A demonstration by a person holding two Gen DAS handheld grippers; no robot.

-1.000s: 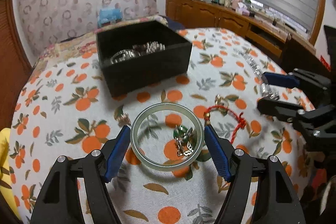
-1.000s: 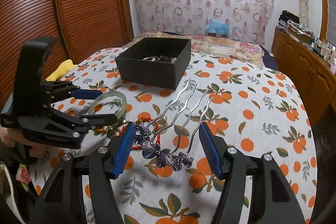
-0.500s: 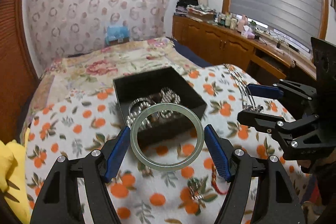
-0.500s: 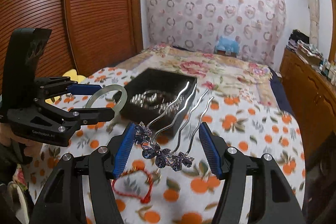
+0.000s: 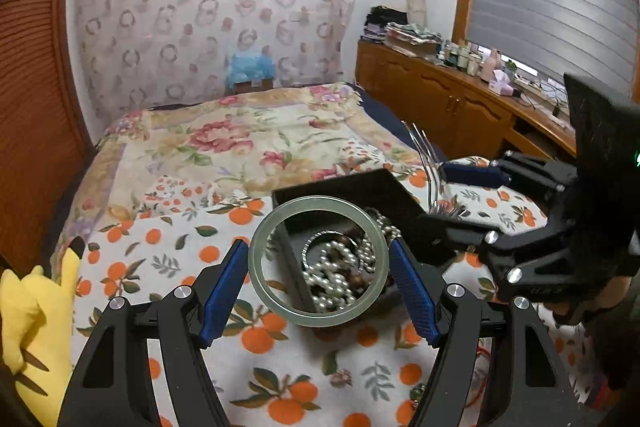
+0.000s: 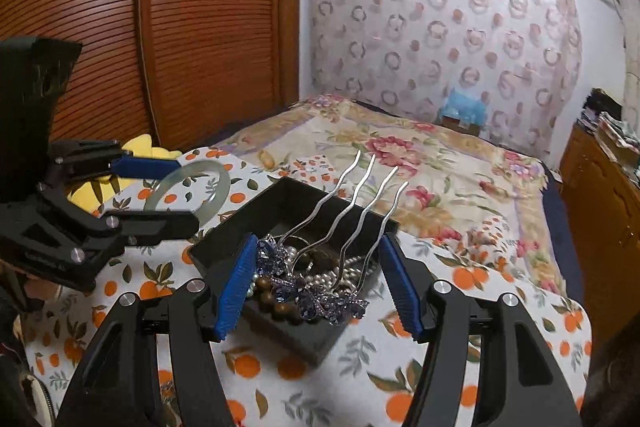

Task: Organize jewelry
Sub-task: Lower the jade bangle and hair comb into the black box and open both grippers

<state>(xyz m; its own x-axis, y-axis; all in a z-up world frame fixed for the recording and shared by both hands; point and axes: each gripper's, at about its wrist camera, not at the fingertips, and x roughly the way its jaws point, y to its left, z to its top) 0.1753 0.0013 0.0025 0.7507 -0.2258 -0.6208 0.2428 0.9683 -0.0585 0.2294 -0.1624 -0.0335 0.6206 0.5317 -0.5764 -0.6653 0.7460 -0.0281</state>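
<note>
My view is dim and evenly lit, with soft shadows only. Fisheye bending curves the walls, corners go black, and distant things look slightly soft.

Pale green bangle (image 5: 318, 261) showing between blue-padded black fingers of the left tool (image 5: 319, 287) — the right tool (image 6: 318, 281) wears the same blue on black. Its hair comb (image 6: 320, 259) has silver wavy prongs and violet-blue crystal flowers. Black box (image 6: 288, 331), white pearls (image 5: 334, 277) and brown beads (image 6: 276, 297) inside. The cloth (image 5: 168, 259) is white with orange fruit and green leaves. A yellow plush (image 5: 28, 331) sits at the left — black ear tip. The far bedspread (image 5: 240, 143) is cream with pink flowers.
</note>
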